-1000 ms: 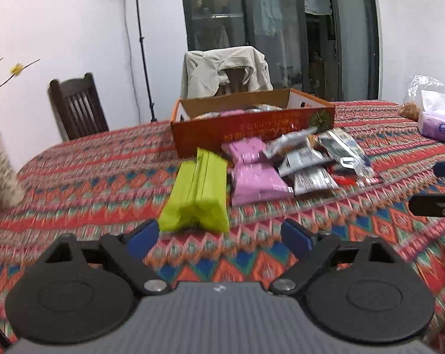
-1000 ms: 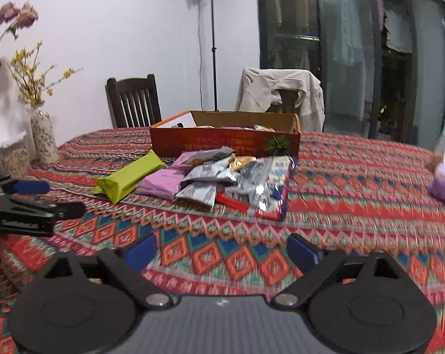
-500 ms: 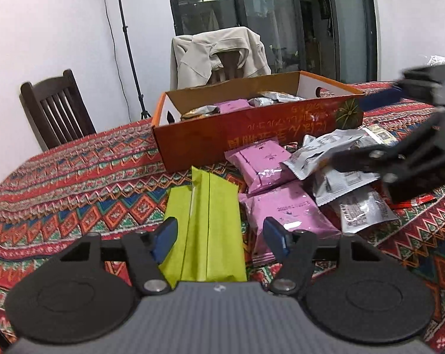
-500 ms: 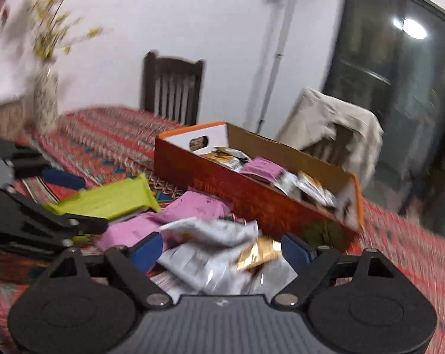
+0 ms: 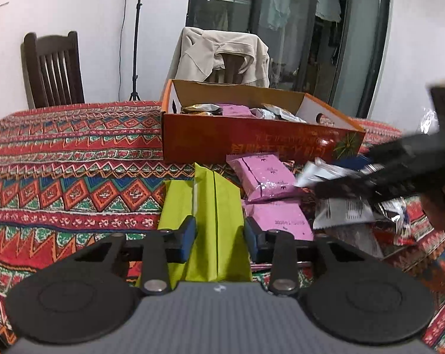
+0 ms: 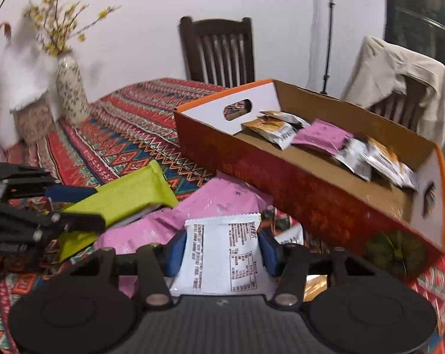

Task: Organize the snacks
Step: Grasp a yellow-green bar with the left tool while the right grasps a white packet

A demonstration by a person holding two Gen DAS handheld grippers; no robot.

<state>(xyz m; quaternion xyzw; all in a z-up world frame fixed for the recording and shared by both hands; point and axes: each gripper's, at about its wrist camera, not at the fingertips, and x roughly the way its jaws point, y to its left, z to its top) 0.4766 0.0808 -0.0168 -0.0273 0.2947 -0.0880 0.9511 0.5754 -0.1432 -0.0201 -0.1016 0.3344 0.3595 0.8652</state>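
Note:
An orange cardboard box (image 5: 252,144) (image 6: 311,194) holding several snack packets stands on the patterned tablecloth. In front of it lie a lime-green packet (image 5: 216,200) (image 6: 128,191), pink packets (image 5: 263,177) (image 6: 222,197) and silver-white ones. My left gripper (image 5: 221,239) (image 6: 95,208) straddles the green packet, its jaws closing with a sliver of room at the right pad. My right gripper (image 6: 222,250) (image 5: 331,174) is closing on a white printed packet (image 6: 219,236) (image 5: 320,171), and both pads touch its edges.
More silver packets (image 5: 343,214) lie at the right of the pile. A vase (image 6: 70,88) with yellow flowers stands at the table's far left. A dark wooden chair (image 5: 52,67), a chair draped with a beige jacket (image 5: 222,53) and a light stand (image 5: 135,44) are behind the table.
Both grippers came forward to the pile and their jaws narrowed. The left settled over the green packet. The right swung toward the box and now has the white packet between its pads.

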